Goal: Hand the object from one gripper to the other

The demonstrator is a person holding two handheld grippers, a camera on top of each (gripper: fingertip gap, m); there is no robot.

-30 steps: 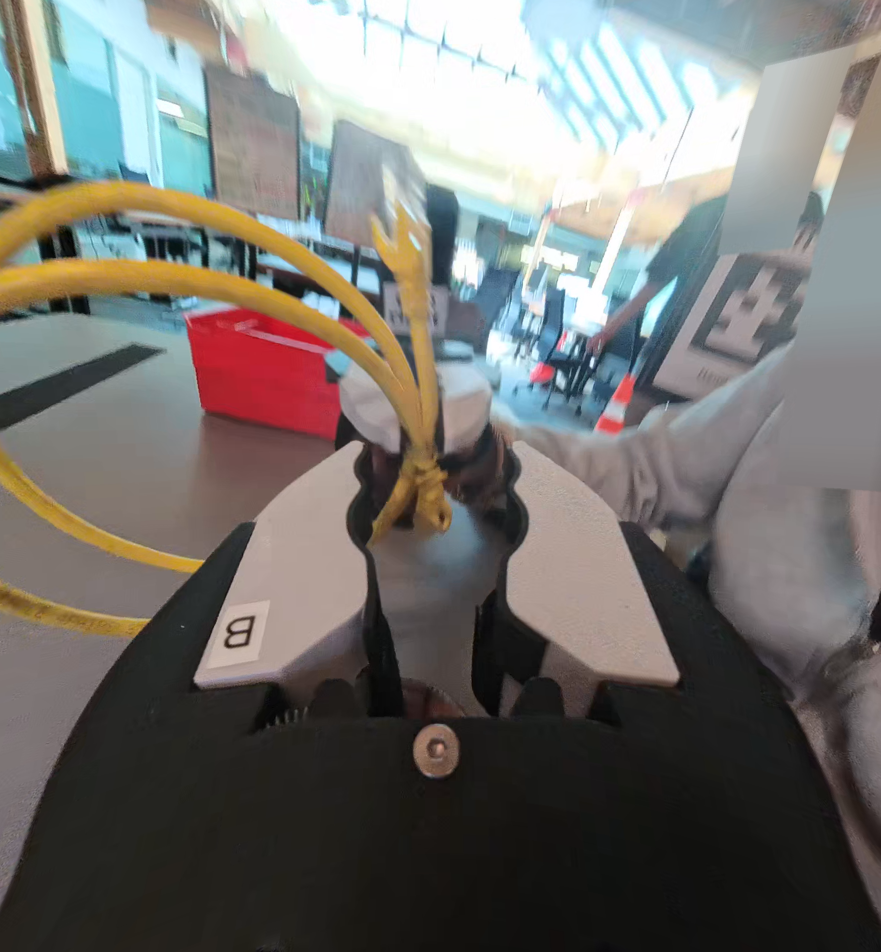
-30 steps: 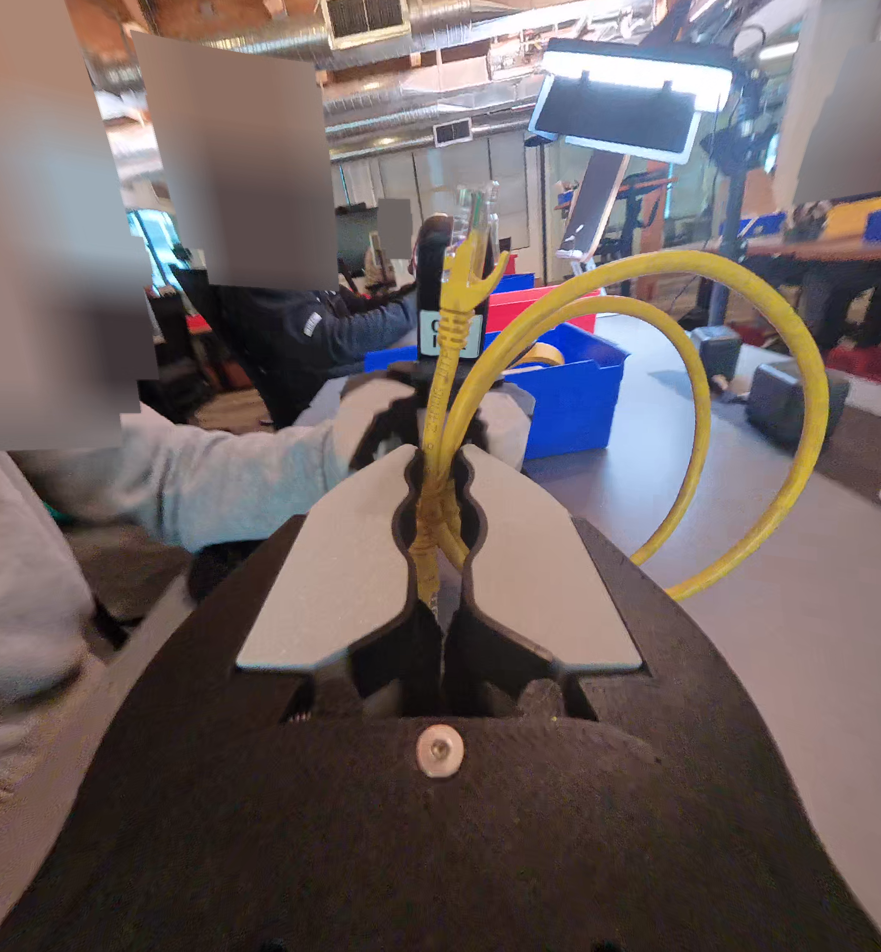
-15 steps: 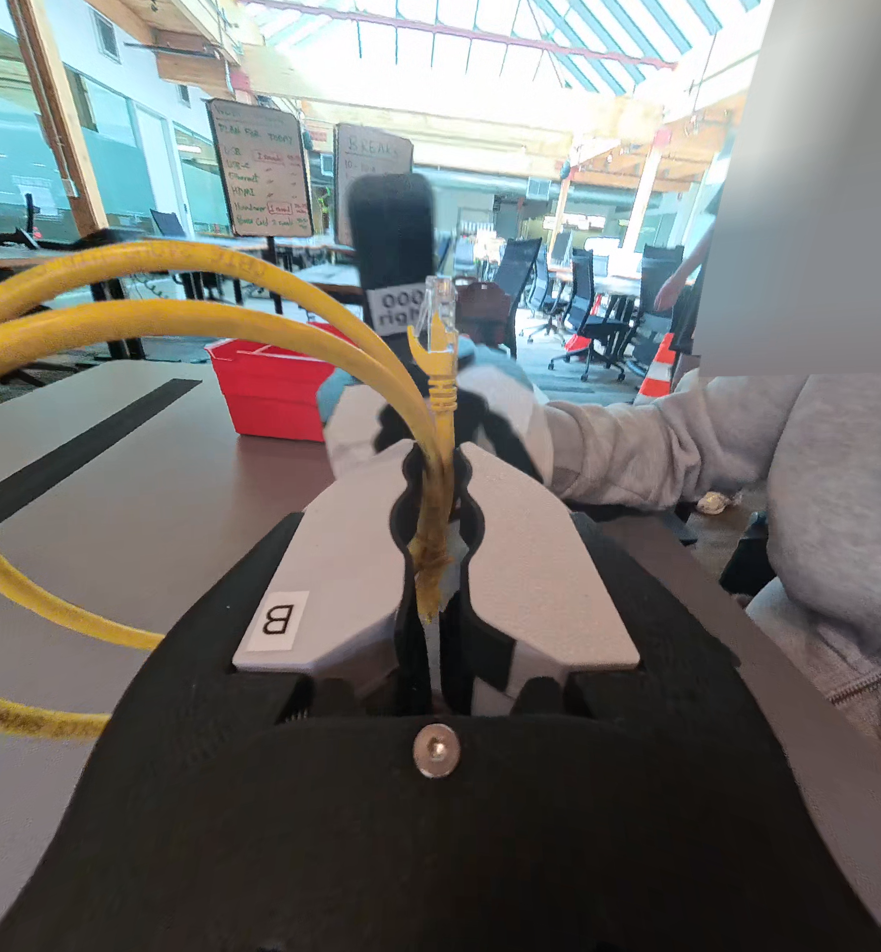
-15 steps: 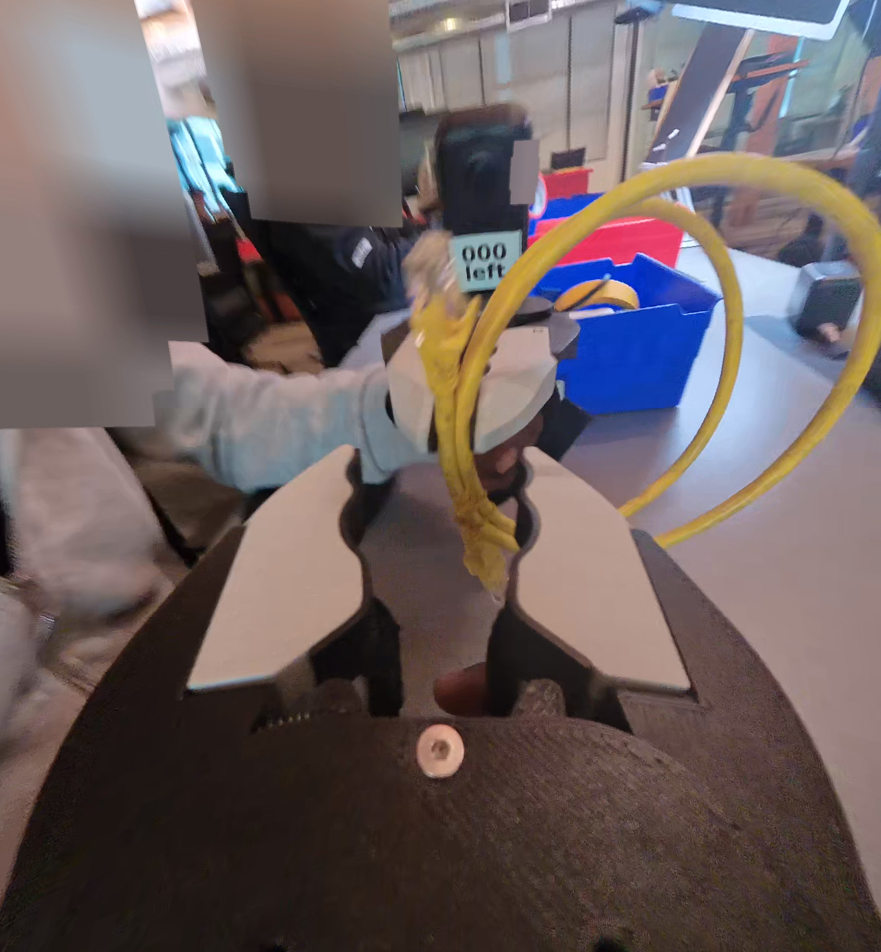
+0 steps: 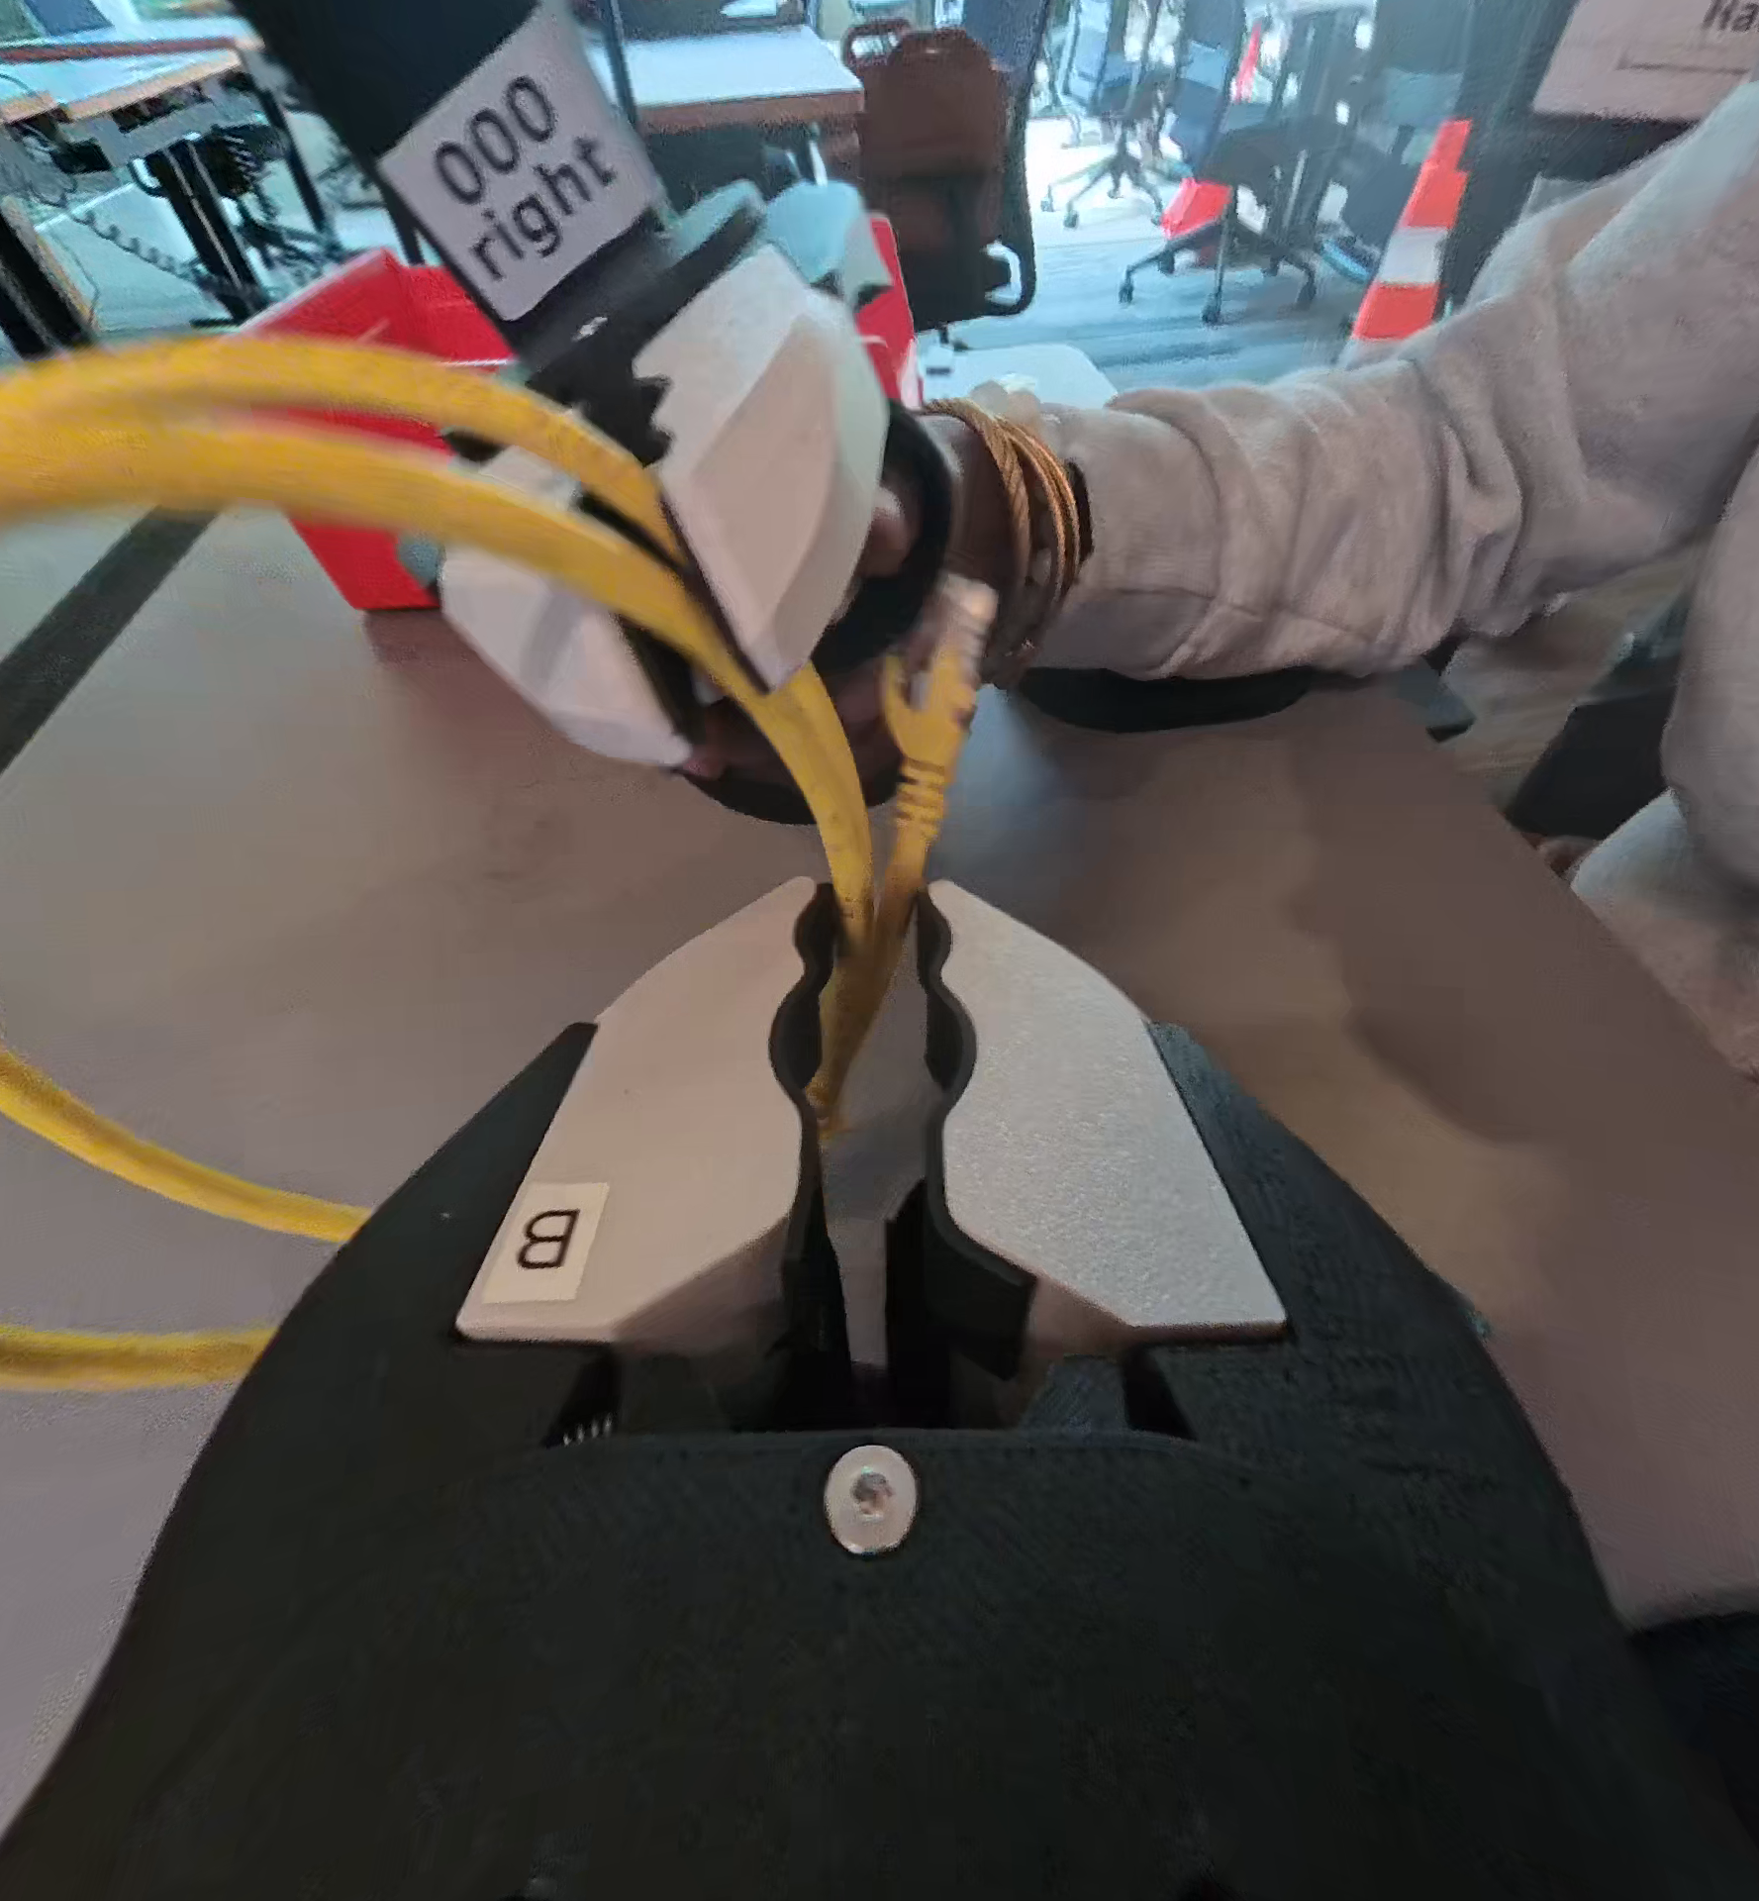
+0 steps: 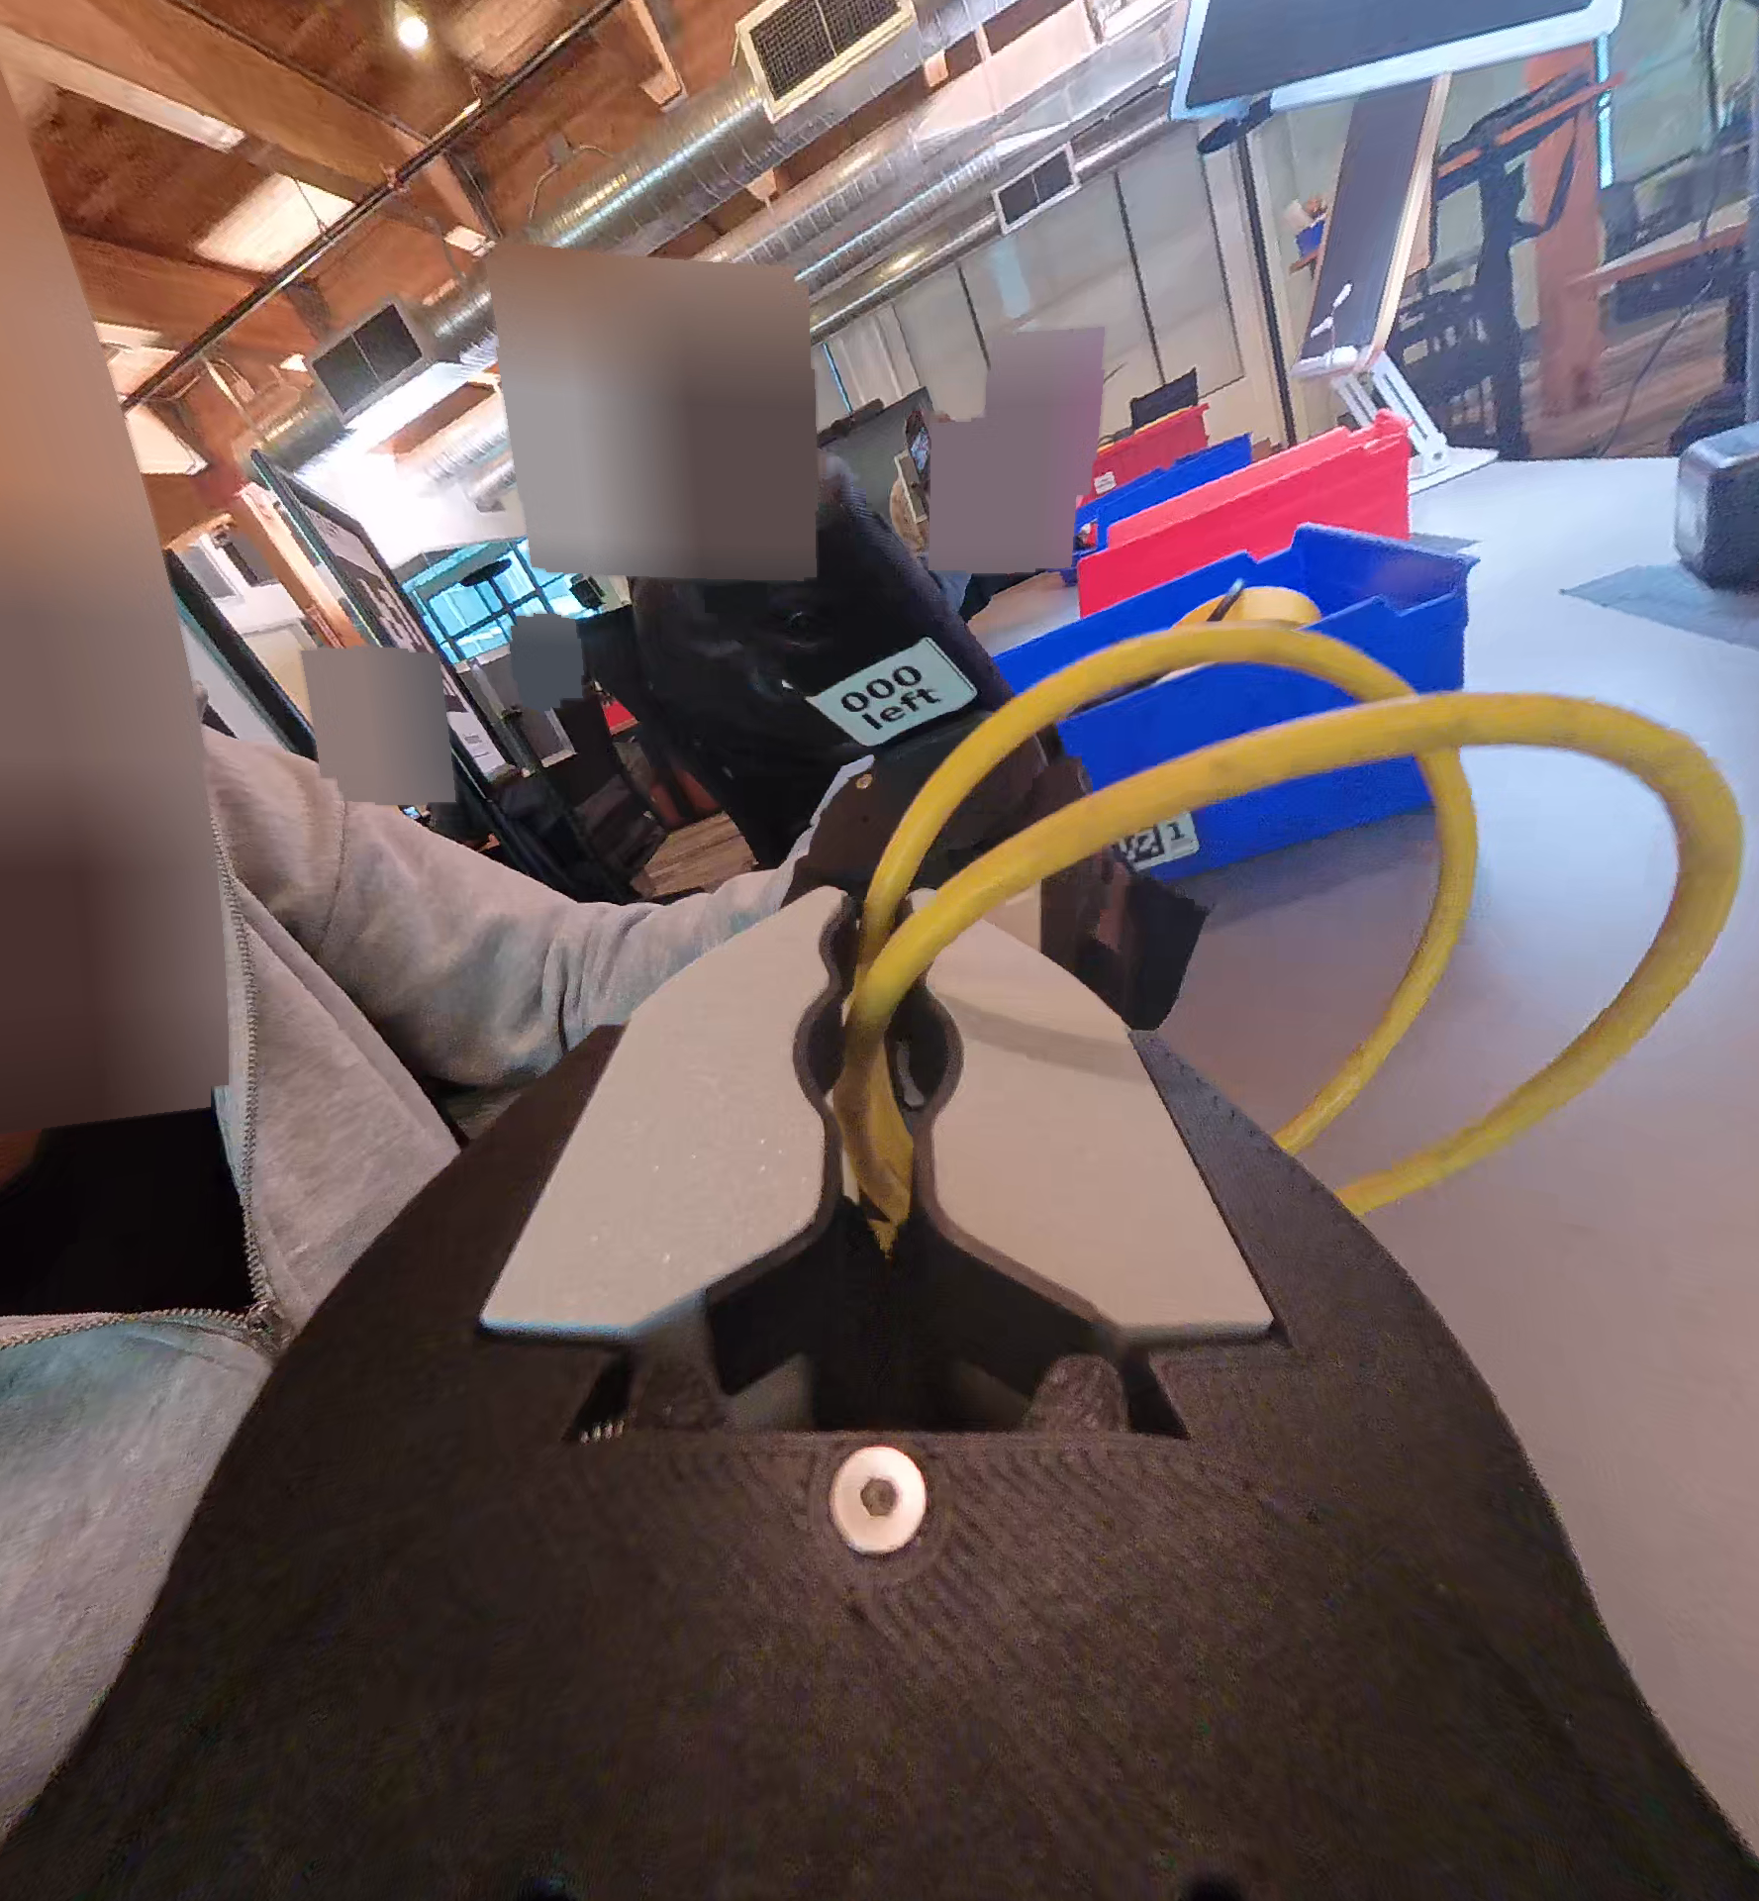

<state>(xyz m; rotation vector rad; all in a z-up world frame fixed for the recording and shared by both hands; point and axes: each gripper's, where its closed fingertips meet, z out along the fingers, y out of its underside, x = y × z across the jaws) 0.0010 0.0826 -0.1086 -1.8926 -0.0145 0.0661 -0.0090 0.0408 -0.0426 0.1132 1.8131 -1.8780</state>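
Right gripper (image 6: 880, 916) re-closed on yellow cable (image 5: 844, 823); left gripper (image 5: 870, 895) clamps it too; plug points away.

- yellow cable (image 5: 844, 823)
- grey fingers (image 5: 690, 1121) on black left gripper (image 5: 870, 905)
- red bin (image 5: 371, 411); blue bin (image 6: 1369, 700)
- light grey sleeve (image 5: 1369, 494); grey table (image 5: 340, 874)

Open-plan workshop, exposed timber ceiling and ducts (image 6: 649, 195), plastic parts bins (image 6: 1266, 700), office chairs (image 5: 967, 154), traffic cone (image 5: 1410, 247)

Grey table (image 5: 237, 926), office chairs (image 5: 967, 154), timber ceiling (image 6: 186, 206).
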